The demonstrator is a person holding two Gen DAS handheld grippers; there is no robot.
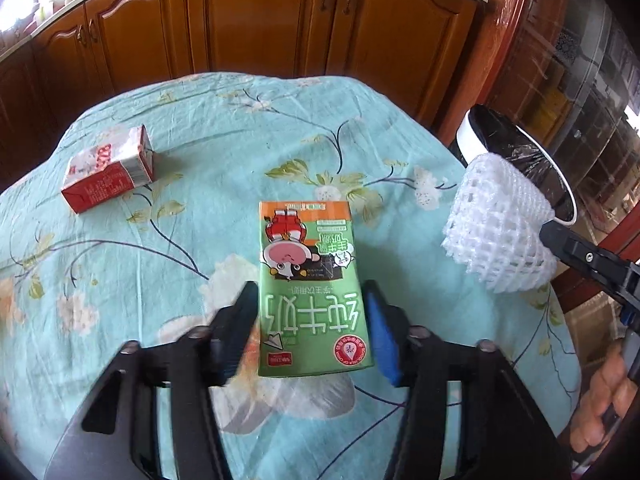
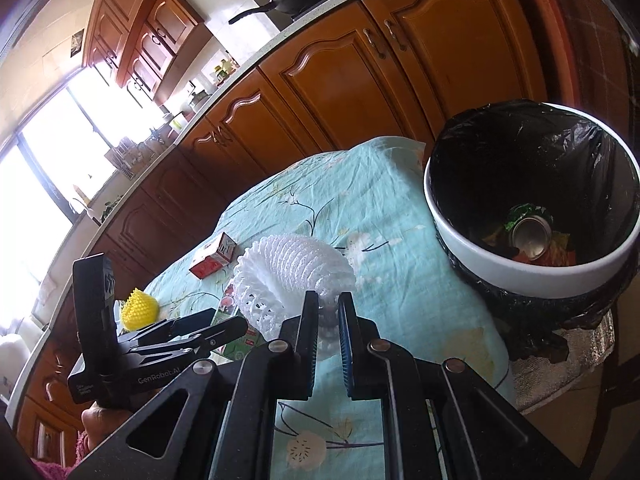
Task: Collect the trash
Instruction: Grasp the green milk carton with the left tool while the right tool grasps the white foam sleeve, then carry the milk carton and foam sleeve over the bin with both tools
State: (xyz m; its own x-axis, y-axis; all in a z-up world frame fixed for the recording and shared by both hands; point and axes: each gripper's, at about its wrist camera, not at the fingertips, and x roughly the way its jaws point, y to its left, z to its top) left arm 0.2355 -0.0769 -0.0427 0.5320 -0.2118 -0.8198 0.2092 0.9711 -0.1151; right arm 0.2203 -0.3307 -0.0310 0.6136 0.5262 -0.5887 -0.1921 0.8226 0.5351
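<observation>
While the left gripper sits low over the table, its two fingers stand on each side of the green carton. The black finger is at one side and the blue pad at the other, very close to the carton. I cannot tell if they are squeezing it yet. The carton lies flat on the blue flowered cloth, in the middle of the table. A red carton lies on its side, well apart from the green carton and nearer the brown cupboards.

The right gripper is pinched tight on the edge of a white foam net. The net hangs above the cloth, between the green carton and the bin. The bin stands at the edge of the table, has a black bag in it, and a can lies at the bottom with some wrappers. A yellow spiky ball sits near the far side of the table from the bin.
</observation>
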